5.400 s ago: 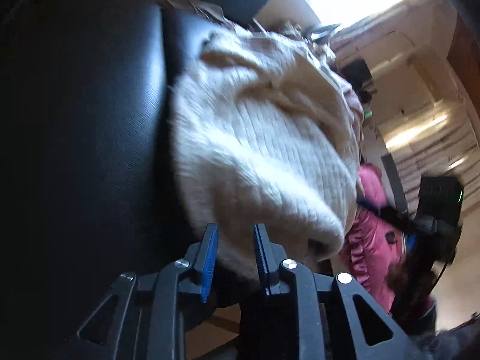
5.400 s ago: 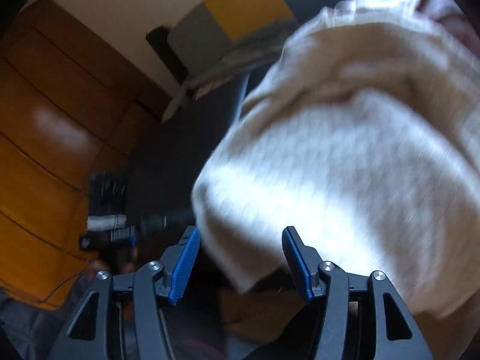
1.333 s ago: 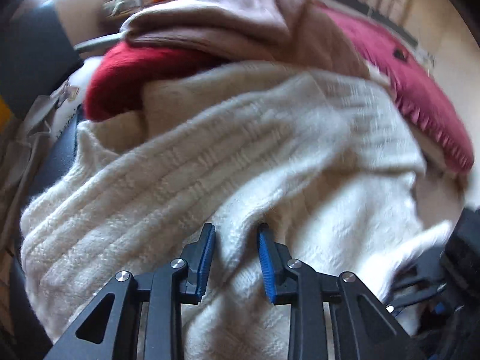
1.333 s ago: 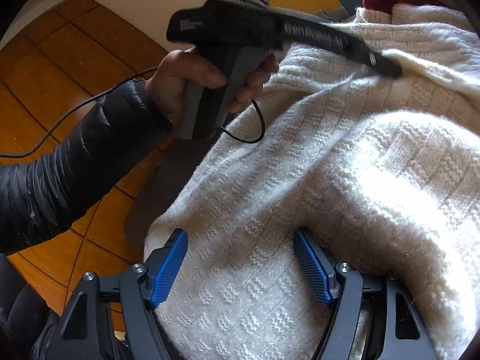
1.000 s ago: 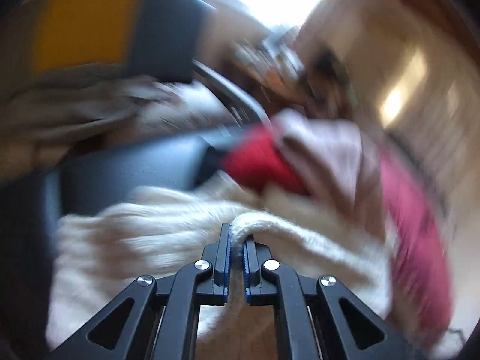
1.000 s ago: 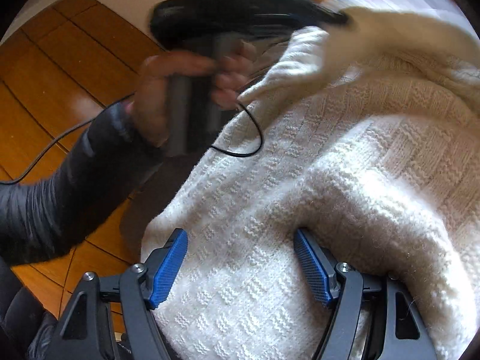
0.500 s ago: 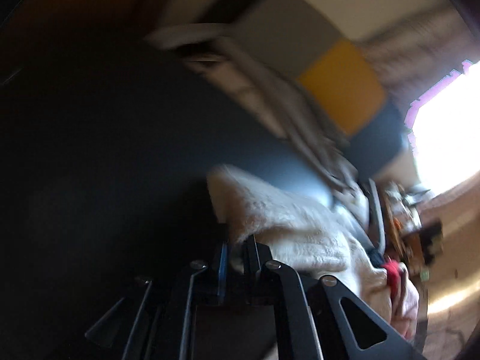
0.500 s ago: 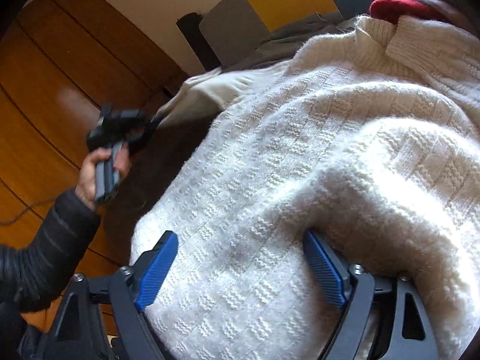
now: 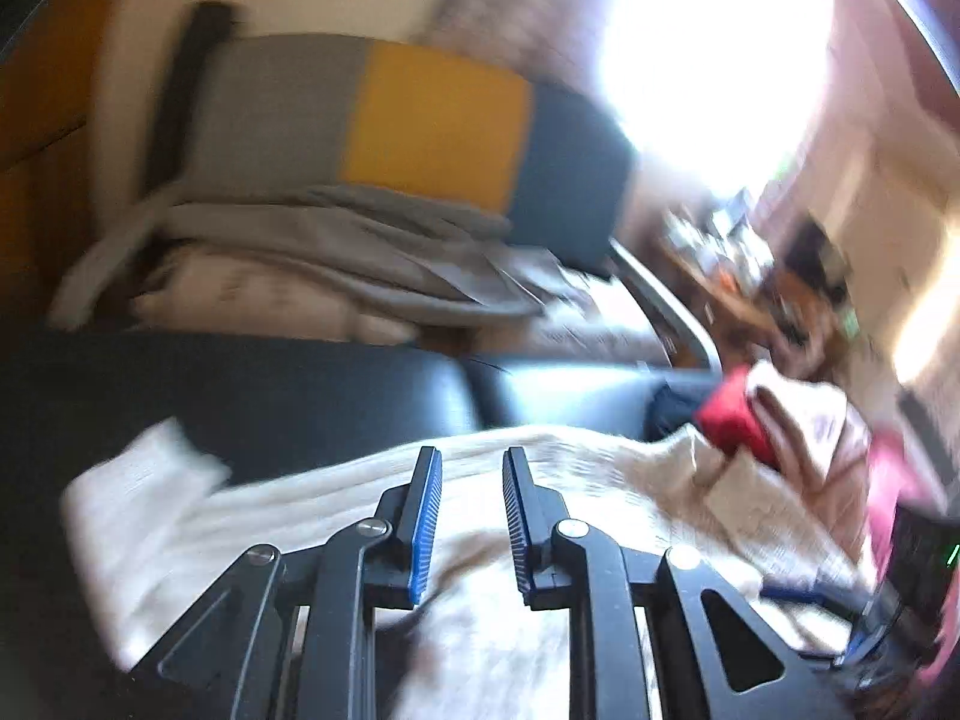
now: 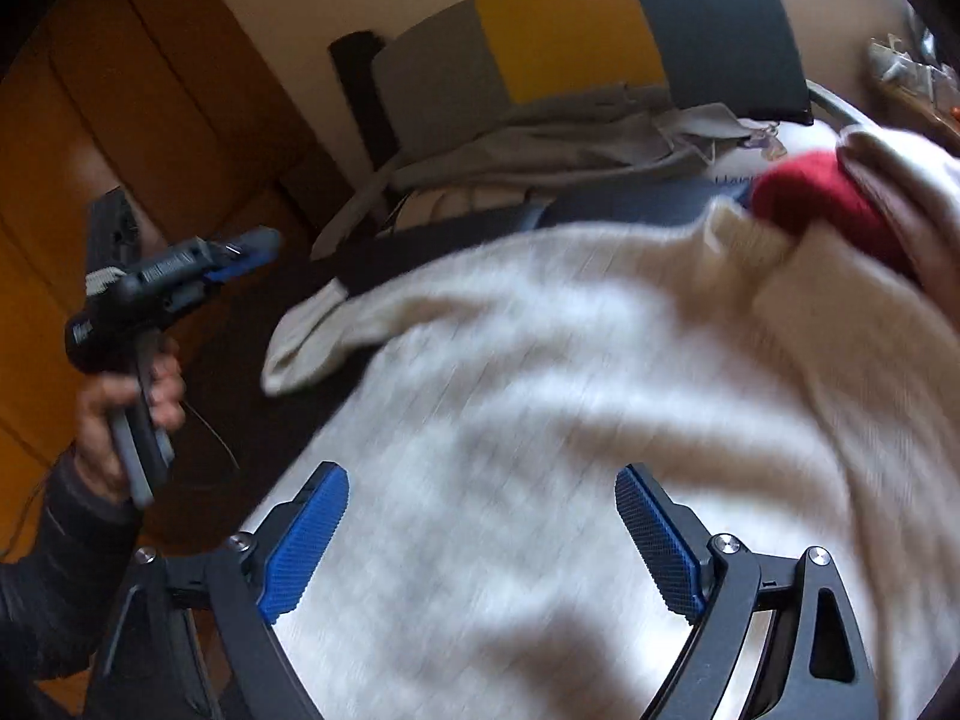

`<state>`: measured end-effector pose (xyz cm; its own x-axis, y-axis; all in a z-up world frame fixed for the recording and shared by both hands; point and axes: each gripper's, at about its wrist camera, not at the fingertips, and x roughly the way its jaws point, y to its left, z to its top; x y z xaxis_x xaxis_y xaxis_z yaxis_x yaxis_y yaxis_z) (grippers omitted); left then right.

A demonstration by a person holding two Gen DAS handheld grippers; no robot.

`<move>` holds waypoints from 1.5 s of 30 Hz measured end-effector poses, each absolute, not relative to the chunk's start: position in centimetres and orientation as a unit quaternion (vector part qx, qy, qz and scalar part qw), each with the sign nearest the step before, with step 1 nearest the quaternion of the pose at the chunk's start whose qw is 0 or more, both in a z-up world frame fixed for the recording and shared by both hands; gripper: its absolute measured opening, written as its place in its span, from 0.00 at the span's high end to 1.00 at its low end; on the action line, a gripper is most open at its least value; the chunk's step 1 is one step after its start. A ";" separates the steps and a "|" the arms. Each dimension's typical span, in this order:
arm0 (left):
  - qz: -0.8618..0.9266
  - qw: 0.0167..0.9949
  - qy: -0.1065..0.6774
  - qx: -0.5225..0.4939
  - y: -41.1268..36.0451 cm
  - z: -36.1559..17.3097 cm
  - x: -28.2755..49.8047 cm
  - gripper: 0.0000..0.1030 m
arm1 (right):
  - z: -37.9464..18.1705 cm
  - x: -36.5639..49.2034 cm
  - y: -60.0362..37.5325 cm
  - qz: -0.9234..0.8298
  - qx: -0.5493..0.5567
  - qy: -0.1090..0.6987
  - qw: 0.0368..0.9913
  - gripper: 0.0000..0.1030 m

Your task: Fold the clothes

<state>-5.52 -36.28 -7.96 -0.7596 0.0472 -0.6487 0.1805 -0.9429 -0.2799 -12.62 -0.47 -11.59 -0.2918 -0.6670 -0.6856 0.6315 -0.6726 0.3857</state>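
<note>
A cream knit sweater (image 10: 570,372) lies spread on a dark leather seat (image 9: 240,384); one sleeve (image 10: 312,330) stretches out to the left. It also shows in the left wrist view (image 9: 600,480). My left gripper (image 9: 468,516) is open and empty, just above the sweater's near part; it shows held off to the left in the right wrist view (image 10: 240,255). My right gripper (image 10: 480,540) is wide open over the sweater's body, holding nothing.
A red garment (image 10: 822,198) and a pinkish one (image 10: 900,180) lie at the sweater's far right. Grey clothes (image 10: 540,144) are piled against a grey, yellow and blue cushion (image 10: 570,24). Wooden floor (image 10: 120,120) lies to the left.
My left gripper pulled the sleeve out to the left, then let go and now stands open. My right gripper has lifted slightly off the sweater and stays open.
</note>
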 end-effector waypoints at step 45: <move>-0.849 0.060 0.312 0.422 -42.3 -16.3 24.6 0.76 | -13.4 -9.2 3.7 -0.778 0.485 -0.023 0.398 0.15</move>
